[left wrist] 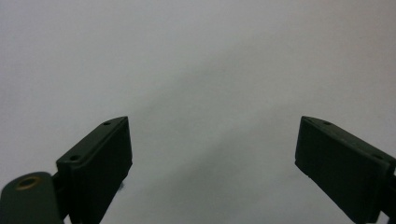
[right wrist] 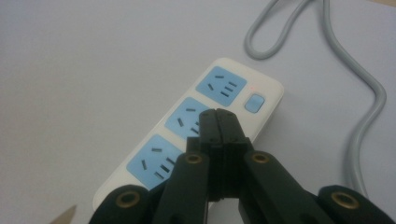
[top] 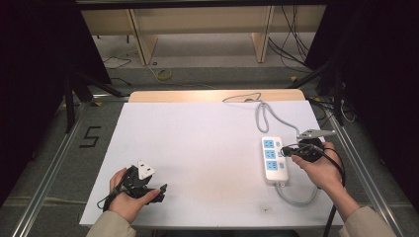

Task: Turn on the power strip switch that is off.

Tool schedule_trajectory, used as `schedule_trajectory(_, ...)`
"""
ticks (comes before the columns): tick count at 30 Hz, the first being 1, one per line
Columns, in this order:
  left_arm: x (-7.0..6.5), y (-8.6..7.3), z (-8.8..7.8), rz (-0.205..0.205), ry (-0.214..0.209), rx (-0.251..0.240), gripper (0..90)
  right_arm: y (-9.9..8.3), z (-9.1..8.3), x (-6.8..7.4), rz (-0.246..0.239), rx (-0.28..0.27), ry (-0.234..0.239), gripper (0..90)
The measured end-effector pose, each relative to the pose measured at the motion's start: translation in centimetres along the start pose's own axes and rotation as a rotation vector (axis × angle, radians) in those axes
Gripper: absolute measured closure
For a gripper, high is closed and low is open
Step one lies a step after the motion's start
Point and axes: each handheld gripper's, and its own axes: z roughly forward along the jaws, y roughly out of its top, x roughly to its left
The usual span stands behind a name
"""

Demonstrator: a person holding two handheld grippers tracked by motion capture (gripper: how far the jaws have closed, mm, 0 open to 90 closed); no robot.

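Pressing looks like the step in hand. Left to right: the left gripper (top: pixel 159 191) rests idle near the table's front left corner, jaws wide apart over bare surface. The right gripper (right wrist: pixel 218 122), jaws pressed together on nothing, hovers over the middle socket of the white three-socket power strip with blue faces (right wrist: pixel 201 135), which lies near the table's right edge. Its pale blue switch (right wrist: pixel 254 102) sits just beyond the tips; I judge a steady, straight push works best, keeping clear of the grey cable (top: pixel 264 116). The matte white tabletop (top: pixel 207 148) stands on grey floor, wooden shelving (top: pixel 197 24) behind.
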Motion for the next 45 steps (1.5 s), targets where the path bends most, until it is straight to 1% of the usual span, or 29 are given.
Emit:
schedule_trajectory(16, -0.1, 0.1, 0.0, 0.004, -0.002, 0.001, 10.5, 0.5, 0.6, -0.3, 0.016, 0.033, -0.001, 90.0)
schedule_trajectory(30, -0.1, 0.1, 0.0, 0.006, -0.004, 0.001, 10.6, 0.9, 1.2, -0.5, 0.014, 0.063, -0.001, 90.0)
schedule_trajectory(45, -0.1, 0.1, 0.0, 0.005, -0.007, 0.000, 10.8, 1.1, 2.0, -0.8, 0.016, 0.088, -0.019, 90.0)
